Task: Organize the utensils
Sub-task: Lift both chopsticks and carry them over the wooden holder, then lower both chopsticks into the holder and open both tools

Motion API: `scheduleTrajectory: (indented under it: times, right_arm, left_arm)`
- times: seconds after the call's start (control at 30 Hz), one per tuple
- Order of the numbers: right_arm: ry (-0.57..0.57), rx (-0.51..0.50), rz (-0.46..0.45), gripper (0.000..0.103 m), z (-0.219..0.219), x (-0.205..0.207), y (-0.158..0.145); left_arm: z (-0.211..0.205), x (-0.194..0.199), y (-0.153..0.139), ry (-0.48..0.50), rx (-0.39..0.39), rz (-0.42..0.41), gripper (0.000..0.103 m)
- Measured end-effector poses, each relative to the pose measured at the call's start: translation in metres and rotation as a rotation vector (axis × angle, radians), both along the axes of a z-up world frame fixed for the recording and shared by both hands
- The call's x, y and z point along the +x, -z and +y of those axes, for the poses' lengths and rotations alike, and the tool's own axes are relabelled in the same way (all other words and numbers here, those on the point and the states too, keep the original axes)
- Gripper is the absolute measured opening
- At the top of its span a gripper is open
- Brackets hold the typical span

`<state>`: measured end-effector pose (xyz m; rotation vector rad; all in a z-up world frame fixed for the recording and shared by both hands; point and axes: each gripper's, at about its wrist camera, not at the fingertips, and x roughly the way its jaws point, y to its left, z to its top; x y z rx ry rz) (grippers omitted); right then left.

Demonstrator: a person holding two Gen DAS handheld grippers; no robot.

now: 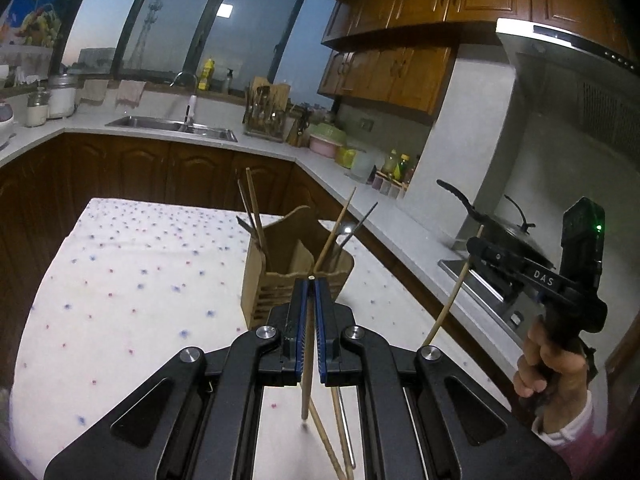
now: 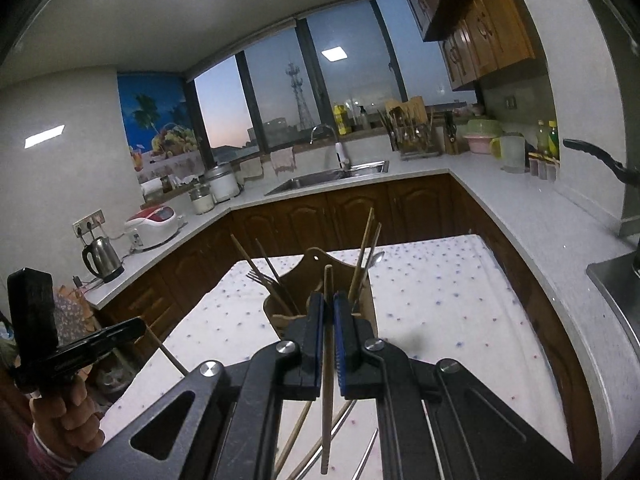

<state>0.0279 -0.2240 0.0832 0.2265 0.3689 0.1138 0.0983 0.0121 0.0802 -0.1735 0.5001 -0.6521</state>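
Two chopsticks clamped near-upright, one in left gripper (image 1: 311, 280), one in right gripper (image 2: 329, 298); wooden holder (image 1: 294, 268) straight ahead and below both, on dotted tablecloth (image 1: 140, 272).

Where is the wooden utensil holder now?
In both wrist views the wooden utensil holder stands on the dotted tablecloth, just beyond the gripper fingertips.
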Motion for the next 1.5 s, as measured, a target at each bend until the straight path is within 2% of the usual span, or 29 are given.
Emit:
scheduleTrajectory:
  times: [0.3, 0.43, 0.77, 0.9, 1.0, 1.17, 1.33, 1.5]
  right_arm:
    - [-0.007, 0.009, -0.027, 0.005, -0.002, 0.009, -0.011]
    - [-0.004, 0.008, -0.046, 0.005, -0.006, 0.016, -0.02]
    - [0.012, 0.013, -0.142, 0.005, -0.013, 0.057, -0.068]
    - [0.035, 0.021, -0.181, 0.005, -0.018, 0.085, -0.082]
    - [0.063, 0.02, -0.185, 0.005, -0.022, 0.109, -0.077]
    - [0.083, 0.063, -0.151, 0.005, -0.029, 0.14, -0.04]
    - [0.133, 0.064, -0.187, 0.006, -0.033, 0.142, -0.015]
    - [0.142, 0.076, -0.217, 0.006, -0.039, 0.136, -0.015]
  left_arm:
    - [-0.005, 0.009, -0.018, -0.013, -0.014, -0.055, 0.003]
    - [-0.008, 0.017, -0.036, -0.024, -0.029, -0.096, 0.003]
    - [-0.022, 0.06, -0.101, -0.071, -0.071, -0.246, 0.003]
    - [-0.028, 0.084, -0.11, -0.114, -0.075, -0.282, 0.003]
    - [-0.034, 0.105, -0.098, -0.146, -0.063, -0.268, 0.003]
    - [-0.038, 0.131, -0.055, -0.161, -0.068, -0.183, 0.003]
    - [-0.043, 0.141, -0.011, -0.162, -0.053, -0.098, 0.003]
    - [-0.046, 0.143, 0.005, -0.166, -0.046, -0.064, 0.003]
